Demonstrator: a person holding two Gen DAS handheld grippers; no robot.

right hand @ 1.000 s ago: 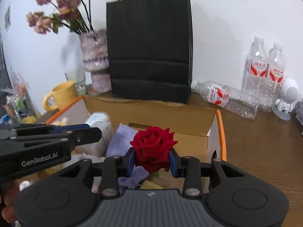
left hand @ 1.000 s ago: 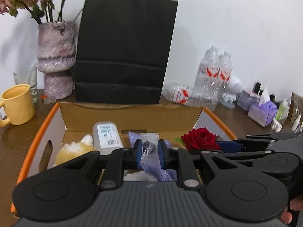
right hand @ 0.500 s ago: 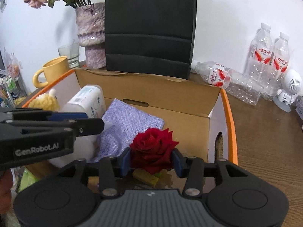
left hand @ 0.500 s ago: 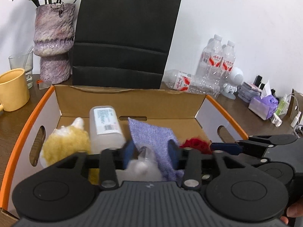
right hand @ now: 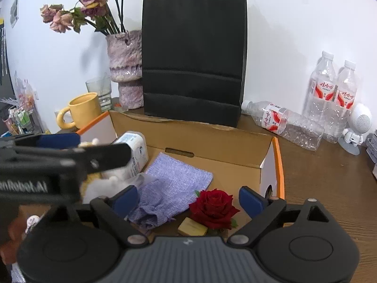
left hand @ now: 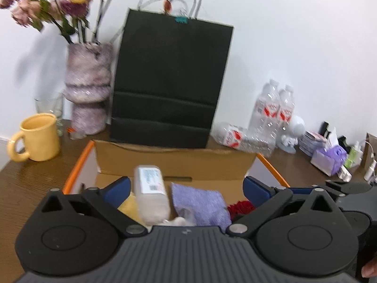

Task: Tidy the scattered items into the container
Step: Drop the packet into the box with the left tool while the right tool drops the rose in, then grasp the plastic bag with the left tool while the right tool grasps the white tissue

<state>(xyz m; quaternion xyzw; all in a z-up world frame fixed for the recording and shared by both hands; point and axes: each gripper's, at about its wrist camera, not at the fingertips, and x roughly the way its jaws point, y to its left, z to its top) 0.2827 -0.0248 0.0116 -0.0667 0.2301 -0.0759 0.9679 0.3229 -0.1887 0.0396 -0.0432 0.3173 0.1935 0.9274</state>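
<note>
- Wooden table (right hand: 329,176) is seen under an open cardboard box (right hand: 200,136).
- Nearest, the right gripper (right hand: 188,199) is opening wide; nothing is held, and the red rose (right hand: 213,206) lies below in the box.
- The left gripper (left hand: 186,188) is likewise opening, empty, over the purple cloth (left hand: 200,202) and white bottle (left hand: 152,193).
- Farther back, water bottles (right hand: 329,94) and a yellow mug (right hand: 82,110) remain outside; whether these must be packed cannot be told.

Both my claws spreading wide, nothing pinched in either.

My left gripper (left hand: 186,189) tilts gently downward, jaws opening, blue pads far apart and touching nothing. My right gripper (right hand: 188,199) pitches a little steeper, jaws also opening, pads clear on both sides. The left one crosses just ahead of my right claw's left finger.
</note>
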